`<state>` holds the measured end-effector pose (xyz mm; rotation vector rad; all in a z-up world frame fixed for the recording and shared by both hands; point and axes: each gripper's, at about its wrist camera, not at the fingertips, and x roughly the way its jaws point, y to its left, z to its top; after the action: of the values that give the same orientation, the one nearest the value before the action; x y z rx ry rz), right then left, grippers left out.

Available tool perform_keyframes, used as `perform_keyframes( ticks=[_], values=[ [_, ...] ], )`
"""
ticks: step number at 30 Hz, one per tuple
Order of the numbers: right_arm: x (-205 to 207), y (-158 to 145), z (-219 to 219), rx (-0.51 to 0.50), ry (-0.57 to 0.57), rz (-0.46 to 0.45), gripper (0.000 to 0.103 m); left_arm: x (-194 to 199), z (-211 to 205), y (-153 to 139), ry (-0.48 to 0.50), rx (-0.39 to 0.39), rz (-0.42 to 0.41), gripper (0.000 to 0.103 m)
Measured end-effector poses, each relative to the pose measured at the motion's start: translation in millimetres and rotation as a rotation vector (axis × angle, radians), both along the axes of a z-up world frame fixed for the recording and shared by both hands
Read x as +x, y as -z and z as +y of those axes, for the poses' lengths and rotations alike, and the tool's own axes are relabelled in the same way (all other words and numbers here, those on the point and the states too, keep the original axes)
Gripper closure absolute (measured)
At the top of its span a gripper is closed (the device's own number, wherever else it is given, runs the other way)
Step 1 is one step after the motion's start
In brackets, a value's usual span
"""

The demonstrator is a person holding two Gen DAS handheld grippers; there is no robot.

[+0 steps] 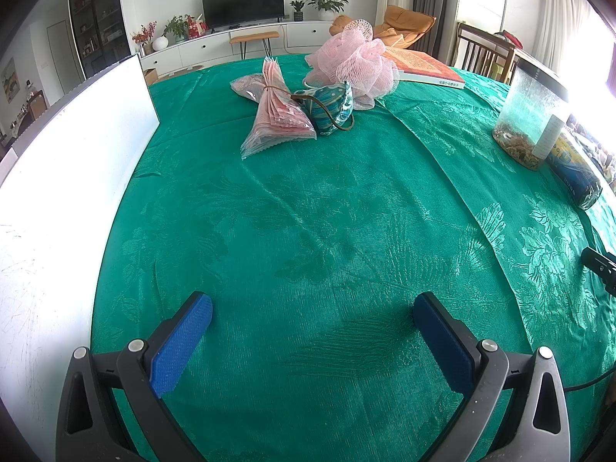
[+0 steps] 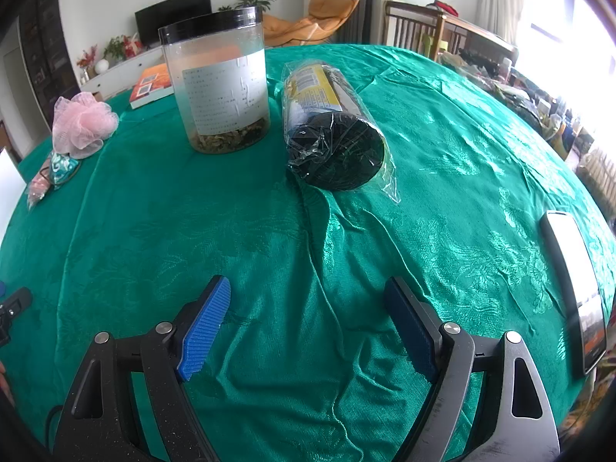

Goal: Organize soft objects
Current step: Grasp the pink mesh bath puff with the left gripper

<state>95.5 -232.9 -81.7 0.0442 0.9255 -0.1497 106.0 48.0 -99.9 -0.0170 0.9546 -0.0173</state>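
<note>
left gripper (image 1: 312, 310) fingers spread | right gripper (image 2: 307, 296) fingers spread | jar (image 2: 217, 81) label unreadable

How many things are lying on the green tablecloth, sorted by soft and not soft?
Soft: 4, namely pink bath puff, pink packet bundle, teal pouch, wrapped black roll.
Not soft: 3, namely clear jar, book, phone.
Total: 7

Pink bath pouf (image 1: 352, 57), green floral-patterned tablecloth (image 1: 308, 211)
</note>
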Motion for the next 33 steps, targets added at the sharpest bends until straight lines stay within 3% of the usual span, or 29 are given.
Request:
perform_keyframes(
  ticks=[5, 8, 11, 13, 15, 18, 20, 23, 26, 27, 28, 29, 33],
  values=[
    [0.0, 0.1, 0.0, 0.001, 0.000, 0.000, 0.019, 7.9, 4.2, -4.4, -0.012, -0.032, 0.042, 0.000],
    [0.0, 0.1, -0.1, 0.001, 0.000, 0.000, 0.019, 16.5, 27.5, -27.7, -0.118, -0.184, -0.017, 0.000],
    [0.0, 0.1, -0.1, 0.001, 0.000, 0.000, 0.019, 40.5, 49.4, -48.0, -0.219, -0.286, -0.054, 0.000],
    [0.0, 0.0, -0.4, 0.001, 0.000, 0.000, 0.019, 59.5, 56.7, -58.7, -0.251, -0.327, -0.070, 0.004],
    [0.0, 0.0, -0.2, 0.001, 0.000, 0.000, 0.019, 86.4, 54.8, -71.4, -0.225, -0.348, -0.082, 0.004],
    [-0.1, 0.1, -0.2, 0.002, 0.000, 0.000, 0.018, 129.1, 27.6, -85.6, -0.094, -0.261, -0.054, 0.003],
    [-0.8, 0.6, 1.0, 0.003, -0.004, 0.001, 0.017, 159.9, 3.7, -85.3, -0.016, -0.142, -0.020, 0.002],
    [-0.2, 1.2, 3.2, 0.003, -0.007, 0.003, 0.016, 195.5, -16.9, -67.5, -0.012, -0.001, 0.043, 0.002],
    [0.4, 1.3, 4.9, 0.005, -0.010, 0.003, 0.016, 216.4, -21.4, -48.1, -0.020, 0.013, 0.082, 0.003],
    [0.5, 1.1, 4.5, 0.006, -0.011, 0.003, 0.015, 218.7, -21.8, -44.0, -0.013, -0.011, 0.077, 0.020],
    [0.7, 1.2, 5.2, 0.006, -0.012, 0.003, 0.015, 219.5, -20.4, -41.5, 0.000, -0.060, 0.073, 0.069],
    [0.8, 0.8, 5.3, 0.006, -0.012, 0.003, 0.015, 221.2, -19.9, -39.1, 0.006, -0.091, 0.101, 0.085],
    [0.9, 1.0, 6.2, 0.007, -0.013, 0.004, 0.014, 190.9, -20.5, -63.5, 0.023, -0.181, 0.054, 0.086]
  ],
)
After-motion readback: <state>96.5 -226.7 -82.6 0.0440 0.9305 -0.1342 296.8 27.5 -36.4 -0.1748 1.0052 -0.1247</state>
